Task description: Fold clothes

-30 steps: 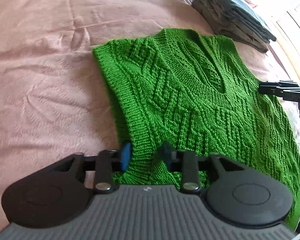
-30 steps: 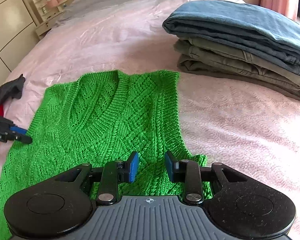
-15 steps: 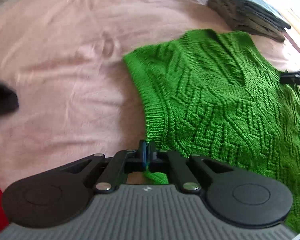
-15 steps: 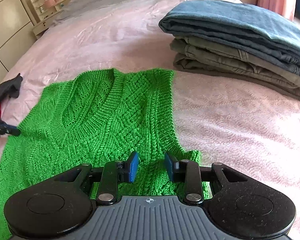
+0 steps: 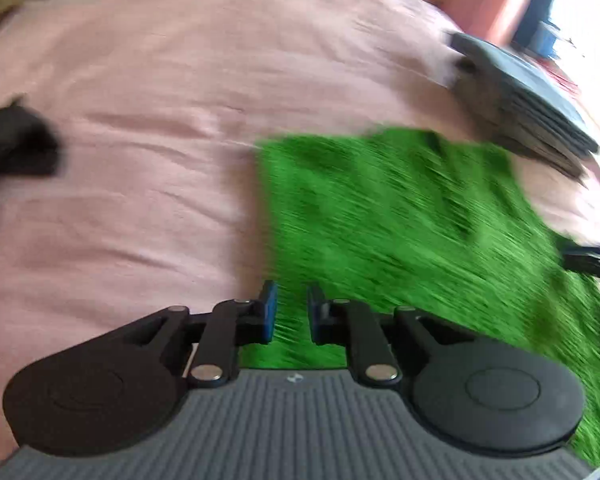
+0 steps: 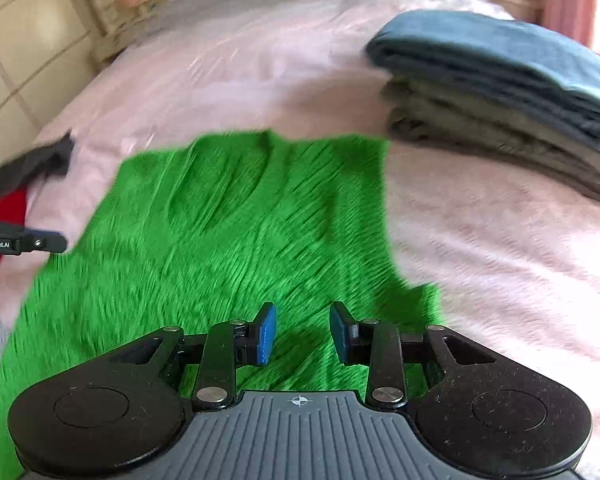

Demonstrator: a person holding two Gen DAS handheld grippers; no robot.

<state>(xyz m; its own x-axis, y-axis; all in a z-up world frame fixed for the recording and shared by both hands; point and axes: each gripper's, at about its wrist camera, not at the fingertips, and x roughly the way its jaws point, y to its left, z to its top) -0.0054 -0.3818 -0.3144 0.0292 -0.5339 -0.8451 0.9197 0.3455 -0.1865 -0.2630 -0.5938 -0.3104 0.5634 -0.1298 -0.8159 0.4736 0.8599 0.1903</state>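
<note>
While both wrist views smear with motion blur, I can still read the layout from left to right. At the far left of the left wrist view a dark garment [image 5: 16,144] lies on the pink bedspread [image 5: 140,160], its shape too blurred to name and partly cut by the frame edge; in the right wrist view it sits over a red item [image 6: 0,216] that is mostly out of frame. My left gripper [image 5: 290,312] has its jaws parted with green knit showing in the gap, sitting over the near left edge of the green knitted vest [image 5: 400,220]; I cannot tell whether the pads touch the fabric. The vest lies spread flat on the bed, its stitch pattern lost to blur, with its V-neck only faintly readable in the right wrist view. My right gripper [image 6: 303,334] is also parted, hovering over the vest's near right part and holding nothing; in the left wrist view only its dark tip pokes in from the right edge. Beyond the vest's far right corner stands a stack of folded clothes [image 6: 500,100], blue on top of grey-olive layers, its right side cut off. Pale furniture [image 6: 28,60] past the bed is indistinct.
</note>
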